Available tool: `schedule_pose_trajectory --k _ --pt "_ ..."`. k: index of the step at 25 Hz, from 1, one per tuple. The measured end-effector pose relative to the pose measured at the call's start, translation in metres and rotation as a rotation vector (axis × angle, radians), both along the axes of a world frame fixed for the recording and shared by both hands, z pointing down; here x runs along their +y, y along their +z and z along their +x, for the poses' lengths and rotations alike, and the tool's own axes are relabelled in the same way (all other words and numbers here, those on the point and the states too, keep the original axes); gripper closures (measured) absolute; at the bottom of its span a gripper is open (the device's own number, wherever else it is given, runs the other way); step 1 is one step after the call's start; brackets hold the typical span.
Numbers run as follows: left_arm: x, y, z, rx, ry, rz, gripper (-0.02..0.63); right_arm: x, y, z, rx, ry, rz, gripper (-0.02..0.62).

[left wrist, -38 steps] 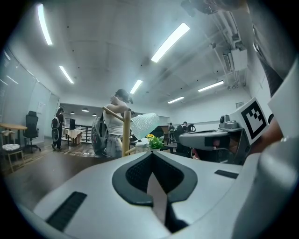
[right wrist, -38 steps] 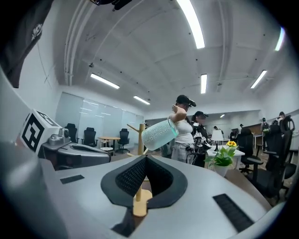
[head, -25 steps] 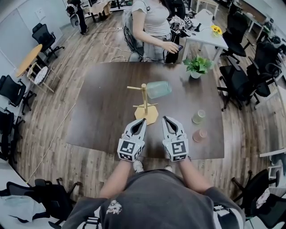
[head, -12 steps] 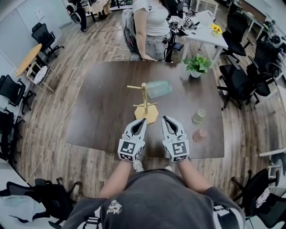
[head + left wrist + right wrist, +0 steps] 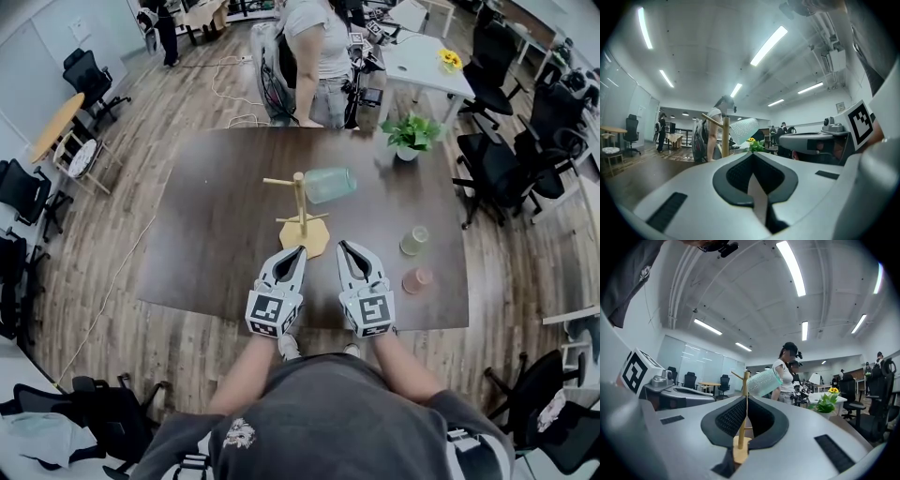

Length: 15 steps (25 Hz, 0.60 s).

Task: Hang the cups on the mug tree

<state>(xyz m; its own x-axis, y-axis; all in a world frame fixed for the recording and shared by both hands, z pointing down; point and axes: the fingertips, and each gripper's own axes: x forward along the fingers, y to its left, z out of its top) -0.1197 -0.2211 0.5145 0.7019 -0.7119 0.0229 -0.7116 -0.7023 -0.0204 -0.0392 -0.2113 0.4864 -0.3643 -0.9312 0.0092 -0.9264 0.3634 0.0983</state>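
Lower centre of frame, at the near edge of the dark counter [image 5: 216, 253]: left gripper [image 5: 297, 251] and right gripper [image 5: 346, 247] side by side, pointing level, both clenched shut with nothing between the jaws. Just beyond their tips, mid-frame: wooden mug tree [image 5: 301, 202] upright on its hexagonal base, with a teal cup [image 5: 330, 185] hung on an upper right peg. To the right, well apart from the tree: pink cup [image 5: 417, 279] nearer, green cup [image 5: 414, 241] just behind, both on the counter. Near the far right edge: potted plant [image 5: 410, 138]. Beyond the counter, top centre: a person [image 5: 314, 47] standing.
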Motion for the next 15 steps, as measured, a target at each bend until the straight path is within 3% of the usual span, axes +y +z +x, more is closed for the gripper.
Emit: schedule_pose_trajectory --k 8,15 --pt "0.005 -0.002 0.02 -0.009 0.051 0.016 0.606 0.006 0.004 0.014 -0.002 0.027 -0.016 0.569" --pt "0.015 0.006 0.057 -0.02 0.105 -0.003 0.606 0.024 0.018 0.055 -0.004 0.1 -0.046 0.569"
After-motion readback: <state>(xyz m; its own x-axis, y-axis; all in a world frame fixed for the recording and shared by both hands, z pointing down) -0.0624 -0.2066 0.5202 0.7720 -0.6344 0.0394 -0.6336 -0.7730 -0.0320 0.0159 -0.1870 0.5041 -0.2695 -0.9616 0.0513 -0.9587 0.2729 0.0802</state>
